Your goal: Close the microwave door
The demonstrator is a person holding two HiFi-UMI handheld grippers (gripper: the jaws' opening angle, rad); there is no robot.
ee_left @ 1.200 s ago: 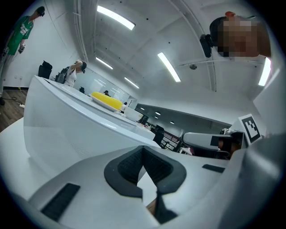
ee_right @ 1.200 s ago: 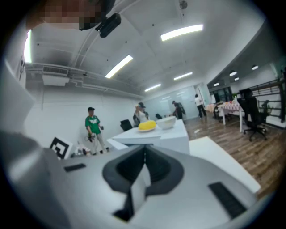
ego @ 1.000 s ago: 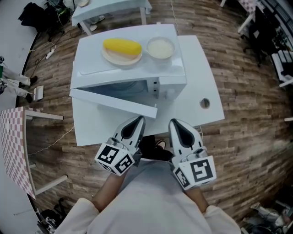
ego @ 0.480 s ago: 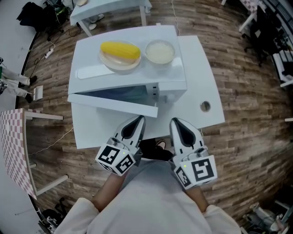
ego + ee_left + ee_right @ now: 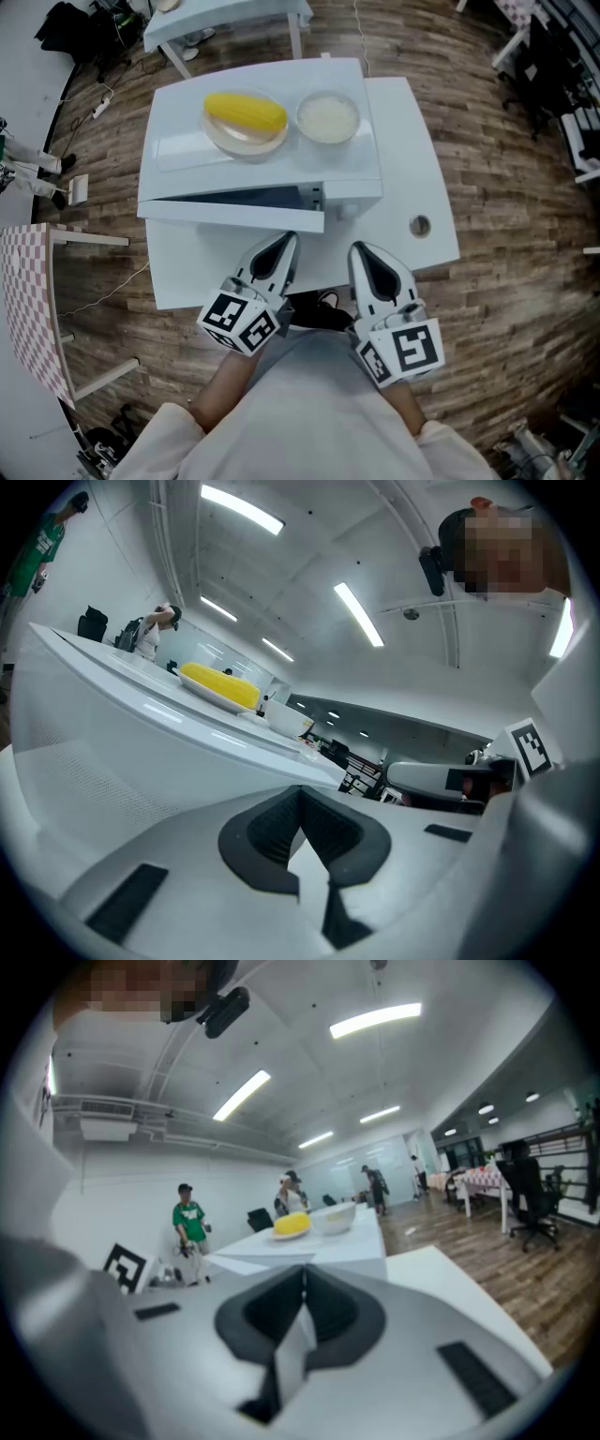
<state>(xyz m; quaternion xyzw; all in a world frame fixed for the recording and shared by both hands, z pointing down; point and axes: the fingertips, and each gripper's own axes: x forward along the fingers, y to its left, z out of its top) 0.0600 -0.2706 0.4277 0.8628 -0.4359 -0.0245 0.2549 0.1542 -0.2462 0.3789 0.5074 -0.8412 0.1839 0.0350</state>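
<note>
**Item 1: microwave door**. A flat, rigid white panel with a glossy face. It is found ajar by a narrow wedge, not yet latched. The hinge is set away to the left of both claws, and the free edge lies just ahead of the left gripper. The door is judged light and free-swinging, stiff enough to be pushed without flexing, and smooth enough that a tip may slide on it. No grasp is thought needed. A flat push is best placed on the face near the free edge, far from the hinge.

**Item 2: microwave**. A white box, stood on a white table directly ahead of the claws.

**Item 3: left gripper.** The jaws are pressed together with nothing held between them.

**Item 4: right gripper**. The jaws are likewise together and nothing is carried. It is held beside the left, short of the microwave's front.

**Item 5: top load**, beyond both claws. A yellow corn cob is laid on a round plate, with a pale bowl beside it. A gentle closing is advised so that these are not jolted.
</note>
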